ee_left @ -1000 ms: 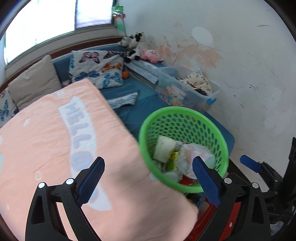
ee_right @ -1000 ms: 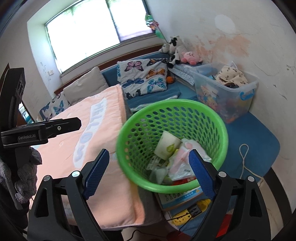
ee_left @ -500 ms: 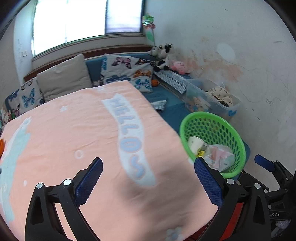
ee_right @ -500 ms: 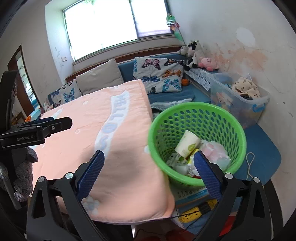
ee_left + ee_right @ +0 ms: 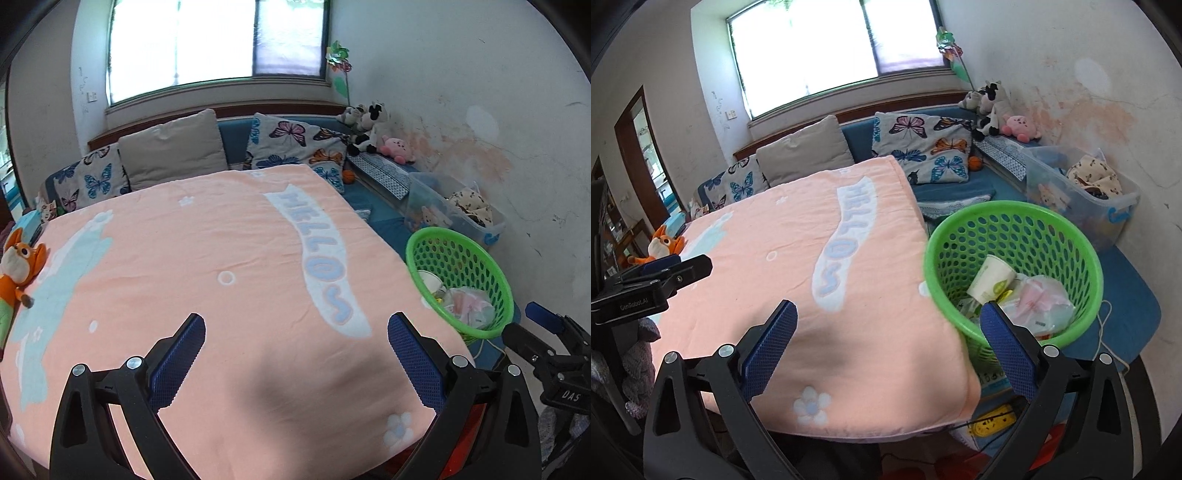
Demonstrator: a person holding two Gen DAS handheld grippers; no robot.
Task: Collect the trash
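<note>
Being held wide apart and empty in the left wrist view, the left gripper (image 5: 295, 354) is hovering over the near part of the pink blanket (image 5: 207, 266), nothing being gripped between its blue pads (image 5: 415, 362). The green basket (image 5: 491, 280) is being kept just off the blanket's right edge, probably so that trash can be dropped in from the table side; a paper cup (image 5: 430, 280) and a crumpled plastic bag (image 5: 471, 301) are lying inside it. The right gripper (image 5: 543, 332) is showing at the lower right margin. An orange plush toy (image 5: 18, 266) is lying at the blanket's left edge. Against the frame one second earlier, the basket is being seen much farther off and to the right, and far more of the blanket is being taken in, so the left gripper is judged to be drawing back and swinging left

In the right wrist view, the right gripper (image 5: 886, 347) is likewise being held fully spread with nothing in it, its right pad crossing the basket's (image 5: 960, 236) near rim. The cup (image 5: 991, 277) and bag (image 5: 1039, 299) are sitting in the basket's bottom. The left gripper (image 5: 661, 275) is appearing at the left edge. Compared with earlier, the basket is being shifted rightward in view; no loose trash is being seen on the blanket, so collection is judged nearly complete
</note>
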